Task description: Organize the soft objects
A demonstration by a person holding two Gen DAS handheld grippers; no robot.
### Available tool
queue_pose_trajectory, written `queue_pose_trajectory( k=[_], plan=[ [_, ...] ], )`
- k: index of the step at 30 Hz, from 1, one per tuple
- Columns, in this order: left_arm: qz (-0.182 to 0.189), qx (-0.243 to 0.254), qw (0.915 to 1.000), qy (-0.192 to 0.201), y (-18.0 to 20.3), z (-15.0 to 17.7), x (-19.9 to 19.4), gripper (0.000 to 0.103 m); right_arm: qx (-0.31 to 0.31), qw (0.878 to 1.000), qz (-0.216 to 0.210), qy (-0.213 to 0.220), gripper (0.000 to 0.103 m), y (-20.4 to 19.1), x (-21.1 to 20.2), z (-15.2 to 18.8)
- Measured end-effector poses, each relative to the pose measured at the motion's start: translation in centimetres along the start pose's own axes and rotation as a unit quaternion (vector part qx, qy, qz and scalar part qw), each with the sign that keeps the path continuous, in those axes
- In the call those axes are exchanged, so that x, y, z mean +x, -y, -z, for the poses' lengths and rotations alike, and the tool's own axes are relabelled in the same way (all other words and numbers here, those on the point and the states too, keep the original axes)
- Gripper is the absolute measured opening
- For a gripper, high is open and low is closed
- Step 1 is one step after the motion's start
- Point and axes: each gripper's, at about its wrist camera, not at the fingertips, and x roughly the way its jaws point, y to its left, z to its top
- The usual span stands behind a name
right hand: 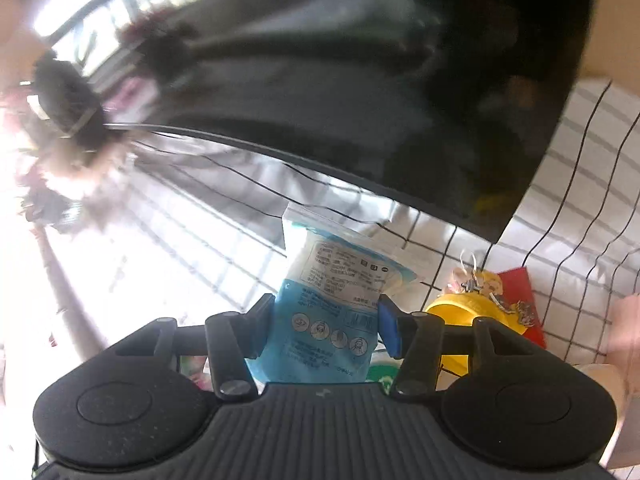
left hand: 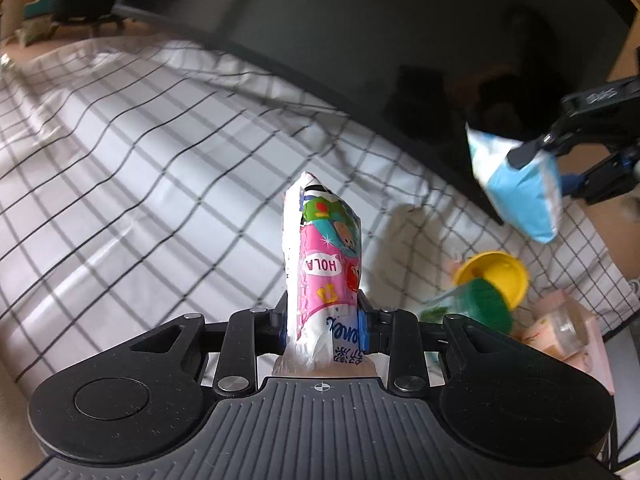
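My left gripper [left hand: 323, 322] is shut on a pink and white tissue pack [left hand: 322, 256] with cartoon print, held upright above the checked cloth [left hand: 140, 152]. My right gripper [right hand: 325, 322] is shut on a blue and white mask pack [right hand: 332, 292] in clear plastic. That pack [left hand: 520, 188] and the right gripper [left hand: 560, 144] also show in the left wrist view, at the upper right, in the air in front of the dark screen.
A large dark screen [left hand: 400, 40] stands at the back of the cloth-covered surface. A yellow and green cup [left hand: 486, 284] lies at the right beside pink boxes [left hand: 568, 332]. The yellow cup [right hand: 468, 312], a red card [right hand: 524, 300] and small trinkets lie under my right gripper.
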Motion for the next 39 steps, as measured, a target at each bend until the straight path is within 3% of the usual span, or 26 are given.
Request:
queue_pose_trajectory(
  k=[9,15,21,26,30,32,37,39],
  plan=[
    [0.012,0.045,0.9989,0.008,8.1,-1.3,-0.1,0.033,-0.048,0.995,0.003,0.092,0.054,3.9,-9.7,3.7],
    [0.035,0.082,0.9961,0.005,14.4,-0.7,0.7,0.033,-0.025,0.988,0.014,0.149,0.054,11.2,-13.5,7.1],
    [0.094,0.113,0.9891,-0.003,22.3,0.5,1.6,0.033,0.037,0.977,0.019,0.21,0.054,20.1,-17.8,11.7],
    [0.163,0.139,0.9762,-0.035,29.3,2.9,3.5,0.034,0.076,0.964,0.065,0.245,0.054,26.0,-19.1,15.4],
    [0.193,0.166,0.9623,-0.094,34.4,5.6,6.5,0.034,0.096,0.956,0.101,0.259,0.054,29.3,-18.6,18.1],
    [0.2,0.182,0.9552,-0.12,36.5,7.0,8.2,0.034,0.105,0.951,0.108,0.268,0.054,30.1,-18.5,19.0],
    [0.249,0.203,0.9371,-0.137,41.1,10.4,12.5,0.035,0.119,0.943,0.108,0.291,0.054,32.3,-17.6,20.0],
    [0.25,0.212,0.9319,-0.156,42.7,11.8,14.5,0.036,0.121,0.943,0.107,0.291,0.054,33.1,-16.6,19.7]
  ],
)
